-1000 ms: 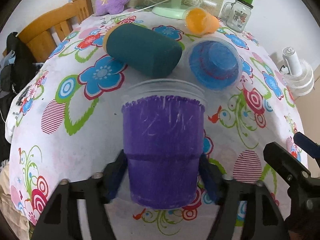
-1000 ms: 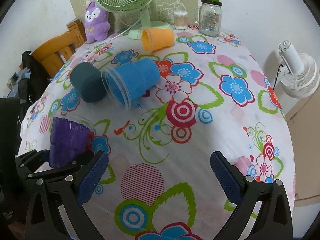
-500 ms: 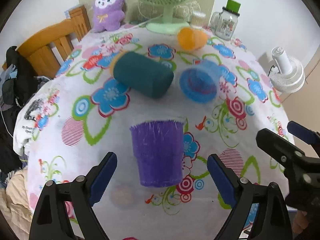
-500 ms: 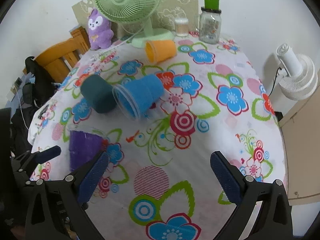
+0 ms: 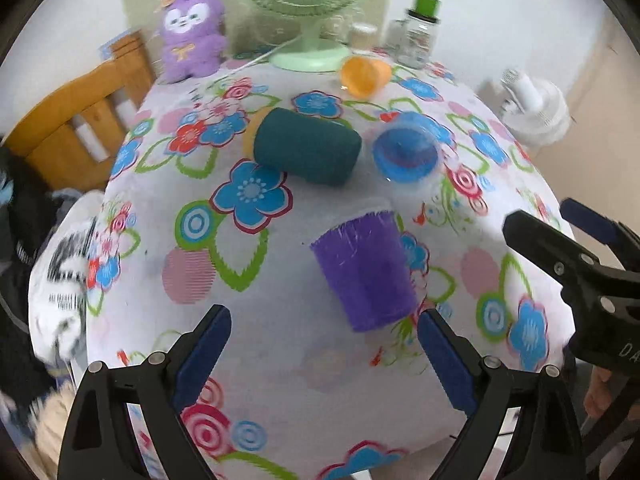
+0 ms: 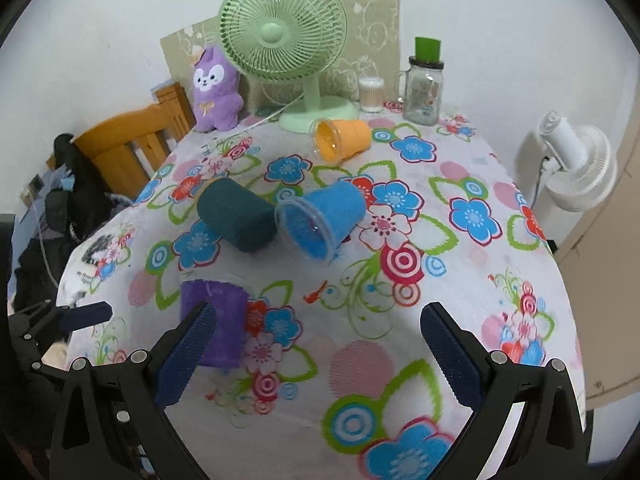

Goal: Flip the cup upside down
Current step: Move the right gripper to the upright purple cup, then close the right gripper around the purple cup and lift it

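Left wrist: left gripper (image 5: pixel 324 356) wide apart, empty; purple plastic cup (image 5: pixel 366 270) upright on floral tablecloth (image 5: pixel 248 264), just ahead of right pad, not touching.

Right wrist: right gripper (image 6: pixel 316 350) wide apart, empty; purple cup behind left finger (image 6: pixel 188 354).

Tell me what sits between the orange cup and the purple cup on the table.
In the right wrist view, the blue cup and dark green cup lie on their sides between the orange cup and the purple cup.
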Motion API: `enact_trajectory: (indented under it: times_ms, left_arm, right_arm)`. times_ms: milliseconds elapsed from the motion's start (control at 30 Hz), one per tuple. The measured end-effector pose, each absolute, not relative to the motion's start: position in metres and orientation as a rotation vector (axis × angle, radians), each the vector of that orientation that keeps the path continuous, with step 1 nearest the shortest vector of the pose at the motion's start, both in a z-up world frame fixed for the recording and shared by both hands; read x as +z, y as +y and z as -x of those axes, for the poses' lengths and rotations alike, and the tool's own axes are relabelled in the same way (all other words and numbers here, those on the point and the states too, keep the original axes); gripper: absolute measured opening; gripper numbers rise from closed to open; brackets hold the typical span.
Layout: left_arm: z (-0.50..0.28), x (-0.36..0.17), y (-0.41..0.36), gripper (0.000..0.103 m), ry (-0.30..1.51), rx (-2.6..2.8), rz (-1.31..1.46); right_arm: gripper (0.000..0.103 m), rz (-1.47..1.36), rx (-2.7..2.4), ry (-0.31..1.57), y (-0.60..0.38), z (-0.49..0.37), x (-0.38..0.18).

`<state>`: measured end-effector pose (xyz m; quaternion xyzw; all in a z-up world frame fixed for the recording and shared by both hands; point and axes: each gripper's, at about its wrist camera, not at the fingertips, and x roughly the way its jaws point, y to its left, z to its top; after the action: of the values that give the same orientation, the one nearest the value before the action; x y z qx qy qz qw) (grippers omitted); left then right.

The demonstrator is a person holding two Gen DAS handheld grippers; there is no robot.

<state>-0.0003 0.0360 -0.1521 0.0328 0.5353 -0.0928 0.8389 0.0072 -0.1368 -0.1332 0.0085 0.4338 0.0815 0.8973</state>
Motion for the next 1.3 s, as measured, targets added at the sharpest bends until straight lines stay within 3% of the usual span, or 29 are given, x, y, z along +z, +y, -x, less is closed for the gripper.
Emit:
enact_trajectory:
  times_ms: [533, 833, 1000, 1300]
  left_arm:
    - [0.008, -0.18, 0.069, 0.096, 1.177, -0.431, -0.292]
    - [0.013, -0.209, 0.078, 0.096, 1.156, -0.449, -0.357]
    - [0.018, -0.22, 0.081, 0.096, 1.163, -0.468, -0.376]
    - [0.012, -0.227, 0.078, 0.096, 1.17, -0.542, -0.394]
  right_arm:
    - [0.102, -0.014, 0.093, 0.781, -0.076, 0.041, -0.171]
    - [0.092, -0.018, 0.129, 0.732, -0.063, 0.047, -0.212]
    - [0.083, -0.004, 0.149, 0.716, -0.053, 0.047, -0.219]
    - [0.076, -0.022, 0.155, 0.706, -0.048, 0.043, -0.23]
